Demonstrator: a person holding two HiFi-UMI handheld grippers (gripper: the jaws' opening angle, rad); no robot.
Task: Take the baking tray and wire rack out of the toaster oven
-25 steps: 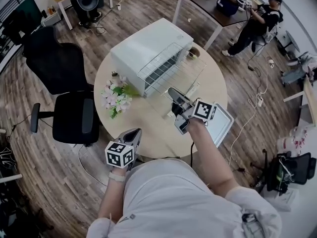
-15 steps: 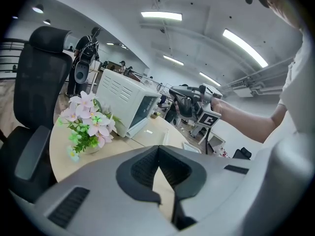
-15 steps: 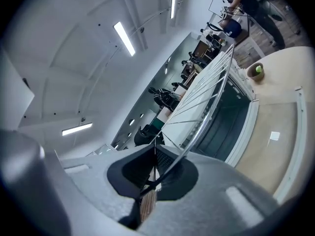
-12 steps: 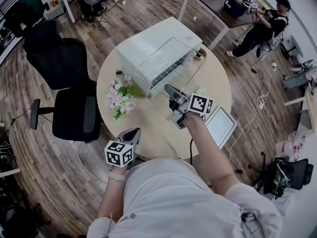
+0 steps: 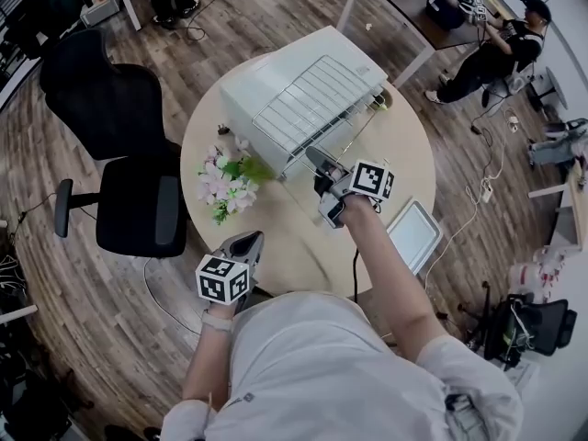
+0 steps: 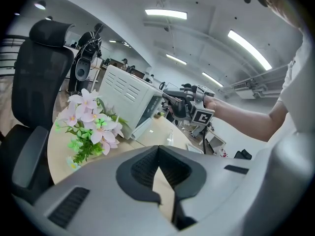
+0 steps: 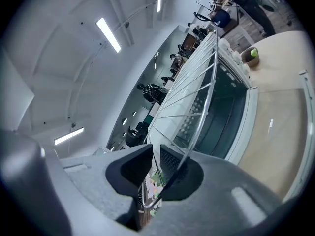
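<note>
The wire rack lies across the top of the white toaster oven, its near rim reaching my right gripper. In the right gripper view the rack's rim wire passes between the jaws of the right gripper, which are opening; a slim gap shows beside the wire. The oven has its glass door folded down. The baking tray rests at the table's right edge. My left gripper hangs shut and empty off the table's near edge; the left gripper faces the oven.
Pink and green artificial flowers lie left of the oven on the round table. A small green item sits by the oven's far corner. A black office chair stands to the left, and a person sits at a far desk.
My right gripper carried the wire rack from above the table up and away onto the oven's top. The left gripper stayed low near the table's edge.
</note>
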